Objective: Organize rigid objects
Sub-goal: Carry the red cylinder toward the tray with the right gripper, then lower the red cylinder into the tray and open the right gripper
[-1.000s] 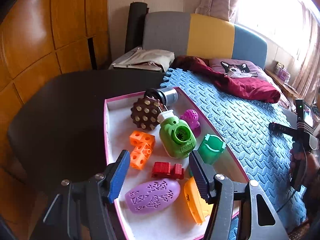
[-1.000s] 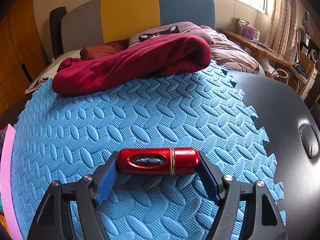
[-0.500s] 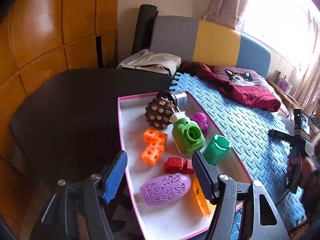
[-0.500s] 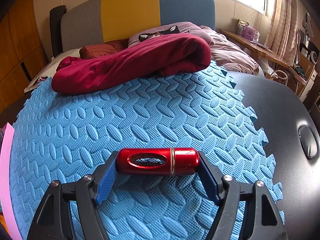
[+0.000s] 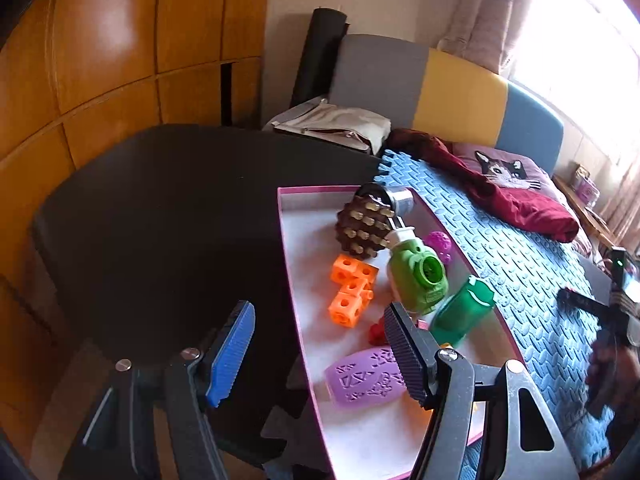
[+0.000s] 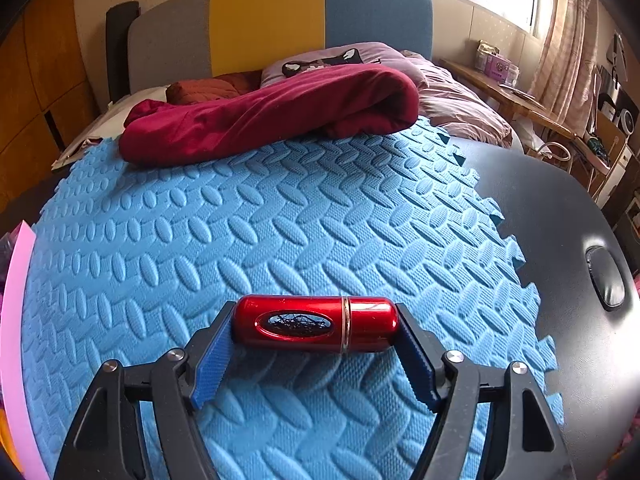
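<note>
Red capsule [image 6: 316,326] in right claw [image 6: 314,360] — above blue mat [image 6: 280,220]

Daylight floods from the window [image 5: 580,32] — blown-out glare, fisheye-bent dark edges.

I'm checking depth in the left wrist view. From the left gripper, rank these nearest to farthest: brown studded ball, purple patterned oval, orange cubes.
From the left gripper:
1. Purple patterned oval, low in the tray, beside the right finger.
2. Orange cubes, mid-tray.
3. Brown studded ball, at the tray's far end.
</note>
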The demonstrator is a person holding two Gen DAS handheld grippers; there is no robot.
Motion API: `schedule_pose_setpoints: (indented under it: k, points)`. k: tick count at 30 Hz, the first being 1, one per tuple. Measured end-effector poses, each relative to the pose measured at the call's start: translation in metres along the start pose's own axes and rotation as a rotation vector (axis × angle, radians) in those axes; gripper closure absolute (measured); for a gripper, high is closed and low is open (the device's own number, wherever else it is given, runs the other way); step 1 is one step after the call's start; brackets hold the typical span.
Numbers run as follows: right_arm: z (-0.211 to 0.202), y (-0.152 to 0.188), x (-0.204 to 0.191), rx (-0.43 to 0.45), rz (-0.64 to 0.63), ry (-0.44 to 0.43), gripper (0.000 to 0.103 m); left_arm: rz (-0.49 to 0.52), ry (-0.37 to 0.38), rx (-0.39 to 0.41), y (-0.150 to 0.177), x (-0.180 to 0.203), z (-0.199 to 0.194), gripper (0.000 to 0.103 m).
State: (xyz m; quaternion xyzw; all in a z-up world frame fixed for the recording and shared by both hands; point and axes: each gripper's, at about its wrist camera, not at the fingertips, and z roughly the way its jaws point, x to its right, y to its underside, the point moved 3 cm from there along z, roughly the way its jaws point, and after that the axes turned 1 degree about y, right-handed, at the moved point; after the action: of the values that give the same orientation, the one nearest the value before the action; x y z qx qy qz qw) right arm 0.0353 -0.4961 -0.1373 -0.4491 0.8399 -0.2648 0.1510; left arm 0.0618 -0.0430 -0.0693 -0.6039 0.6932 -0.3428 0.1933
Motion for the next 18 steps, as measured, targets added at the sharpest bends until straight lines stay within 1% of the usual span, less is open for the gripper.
schedule_pose_setpoints:
  k: [1, 3, 5, 7, 9, 12, 15, 16, 18]
  points:
    - [-0.002, 0.003, 0.001, -0.003, 0.01, -0.014, 0.027, -0.006, -0.003, -0.001, 0.001, -0.002, 0.001, 0.034]
    - [-0.007, 0.011, -0.003, 0.004, -0.017, -0.002, 0.027, -0.021, -0.012, -0.005, 0.001, -0.008, 0.002, 0.034]
    - [-0.014, 0.018, -0.005, -0.005, -0.019, -0.018, 0.027, -0.03, -0.02, -0.007, 0.002, -0.012, 0.003, 0.034]
    - [-0.02, 0.023, -0.007, -0.018, -0.009, -0.056, 0.027, -0.035, -0.031, -0.007, 0.002, -0.016, 0.003, 0.034]
    - [-0.033, 0.028, -0.015, -0.002, -0.02, -0.124, 0.027, -0.04, -0.038, -0.004, 0.002, -0.018, 0.003, 0.034]
    - [-0.059, 0.037, -0.042, 0.036, -0.103, -0.244, 0.027, -0.044, -0.046, -0.004, 0.002, -0.02, 0.003, 0.034]
    - [-0.095, 0.045, -0.081, 0.079, -0.224, -0.394, 0.027, -0.042, -0.045, -0.002, 0.001, -0.018, 0.003, 0.034]
    - [-0.105, 0.048, -0.092, 0.092, -0.261, -0.432, 0.027, -0.037, -0.044, -0.004, 0.002, -0.016, 0.004, 0.034]
    - [-0.128, 0.055, -0.123, 0.117, -0.365, -0.527, 0.027, -0.032, -0.04, -0.009, 0.002, -0.015, 0.004, 0.034]
